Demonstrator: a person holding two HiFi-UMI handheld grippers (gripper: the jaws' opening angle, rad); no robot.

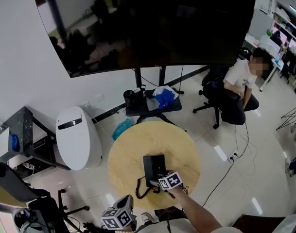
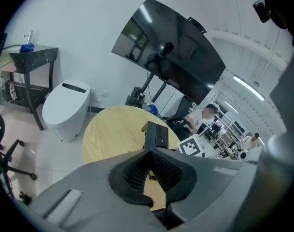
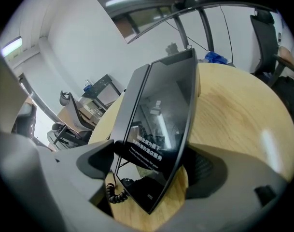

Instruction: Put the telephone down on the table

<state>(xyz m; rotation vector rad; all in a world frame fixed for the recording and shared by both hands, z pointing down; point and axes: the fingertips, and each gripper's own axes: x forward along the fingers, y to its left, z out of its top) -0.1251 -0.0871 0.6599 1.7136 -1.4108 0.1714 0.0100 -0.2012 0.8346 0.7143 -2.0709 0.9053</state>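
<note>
While the telephone [image 3: 156, 129] appears to rest on the table [image 3: 233, 110], the right gripper [image 3: 151, 164] stands released around it.

Its jaws are spread wide with the set between them, one jaw close against the casing edge and the other pad clear of it. The left gripper [image 2: 149, 175] is closed on nothing, the set well ahead of its jaws. Risk, as judged: the coiled cord [image 3: 115, 193] lies just below the right jaws and could snag on withdrawal, dragging or tipping the set. A skewed pull-back could also catch the casing.
</note>
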